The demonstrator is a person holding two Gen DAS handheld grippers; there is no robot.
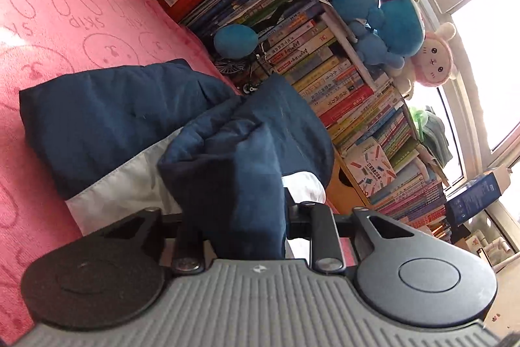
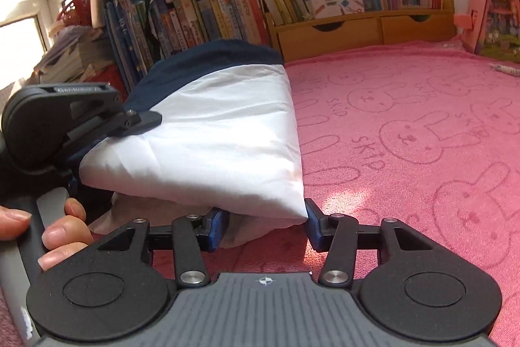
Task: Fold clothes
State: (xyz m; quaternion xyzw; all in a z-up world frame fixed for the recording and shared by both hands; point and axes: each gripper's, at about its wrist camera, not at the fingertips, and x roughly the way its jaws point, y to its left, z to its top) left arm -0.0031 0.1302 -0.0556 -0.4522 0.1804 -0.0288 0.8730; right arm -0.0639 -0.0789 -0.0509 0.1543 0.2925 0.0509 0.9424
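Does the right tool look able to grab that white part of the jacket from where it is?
Probably yes: the white fabric already sits between the right tool's open fingers, nothing blocking.

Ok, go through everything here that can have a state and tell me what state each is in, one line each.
left gripper: shut on navy fabric of the garment
right gripper: open, fingers either side of the white fold
garment: partly folded, bunched, white lining showing, lying on the pink blanket
wooden drawers: closed
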